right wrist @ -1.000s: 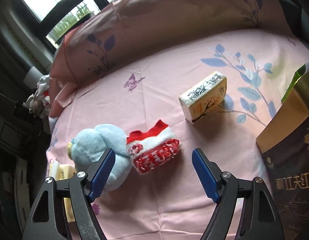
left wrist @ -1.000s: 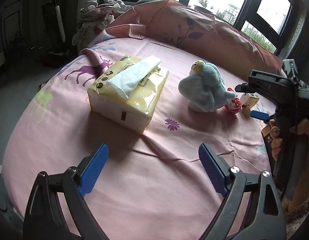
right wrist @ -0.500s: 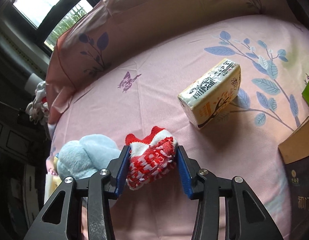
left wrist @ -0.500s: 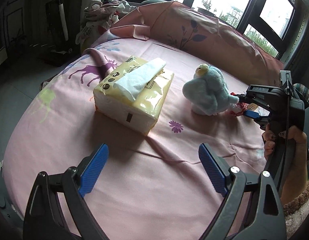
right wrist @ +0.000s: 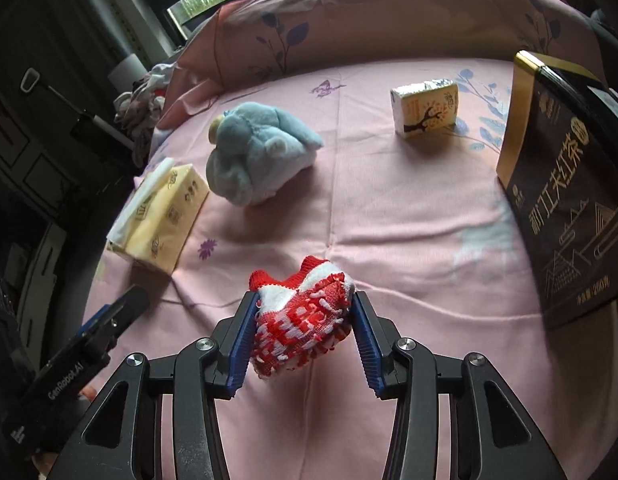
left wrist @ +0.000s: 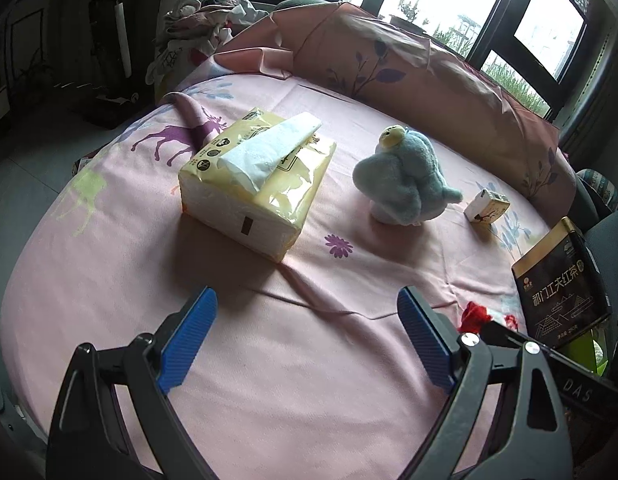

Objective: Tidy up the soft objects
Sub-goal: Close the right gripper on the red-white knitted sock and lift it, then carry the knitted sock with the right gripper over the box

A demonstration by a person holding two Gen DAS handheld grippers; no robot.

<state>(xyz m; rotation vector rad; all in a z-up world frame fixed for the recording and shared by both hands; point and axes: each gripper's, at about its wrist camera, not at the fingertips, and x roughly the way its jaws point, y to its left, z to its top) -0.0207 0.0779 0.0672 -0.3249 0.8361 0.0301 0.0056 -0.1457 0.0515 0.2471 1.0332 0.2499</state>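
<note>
Right claw (right wrist: 303, 330) has just closed and is clamped on a knitted red-and-white sock (right wrist: 303, 320), lower centre of frame, above the pink bedsheet (right wrist: 389, 208). Left claw (left wrist: 305, 340) stands wide apart, empty. Fuzzy blue plush toy (right wrist: 257, 156) lies upper left; glossy tissue pack (left wrist: 261, 184) beside it.

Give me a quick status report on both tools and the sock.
Right tool shut on red-and-white sock, lifted off the sheet. Left tool open, empty. Nothing in the way.
</note>
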